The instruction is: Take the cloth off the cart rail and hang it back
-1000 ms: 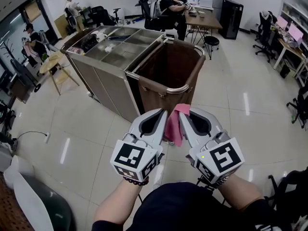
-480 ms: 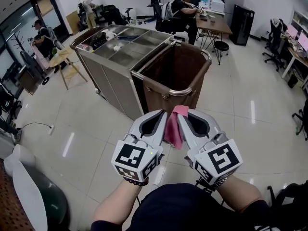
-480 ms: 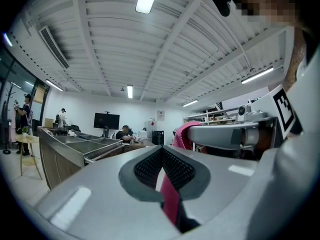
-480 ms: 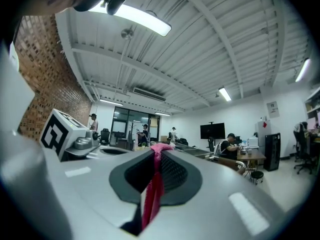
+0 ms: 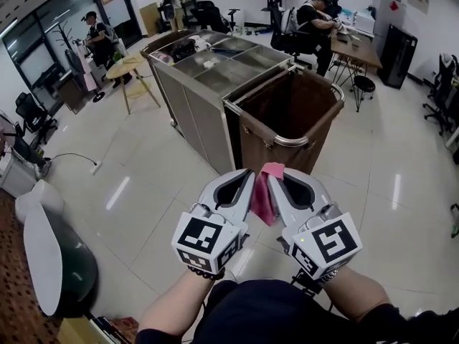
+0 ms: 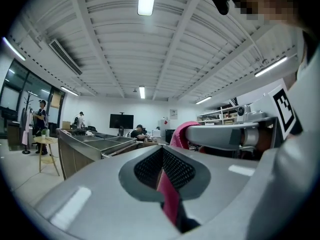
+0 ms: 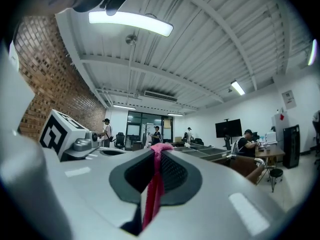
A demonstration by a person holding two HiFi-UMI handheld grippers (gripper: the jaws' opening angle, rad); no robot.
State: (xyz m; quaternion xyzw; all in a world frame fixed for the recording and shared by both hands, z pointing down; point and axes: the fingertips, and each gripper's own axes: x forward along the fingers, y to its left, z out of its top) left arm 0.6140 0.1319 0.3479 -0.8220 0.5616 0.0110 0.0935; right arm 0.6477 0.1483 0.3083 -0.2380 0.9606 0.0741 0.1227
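Observation:
A pink cloth (image 5: 264, 192) hangs between my two grippers, held side by side in front of me. My left gripper (image 5: 247, 175) is shut on one part of the cloth (image 6: 167, 196), and my right gripper (image 5: 276, 173) is shut on another part (image 7: 154, 186). The cart's metal rail (image 5: 290, 141) curves round the near edge of the brown laundry bag (image 5: 287, 117), a short way beyond the gripper tips. The cloth is clear of the rail and touches nothing else.
The steel cart (image 5: 208, 63) with open top trays stands behind the bag. A dark bin with a white lid (image 5: 54, 260) is at my lower left. People sit and stand at desks (image 5: 355, 45) along the back of the room. Glossy tiled floor (image 5: 143, 185) surrounds the cart.
The view has swung left and the cart has shifted right in it. Both grippers, still shut on the pink cloth, keep the same side-by-side pose in front of me.

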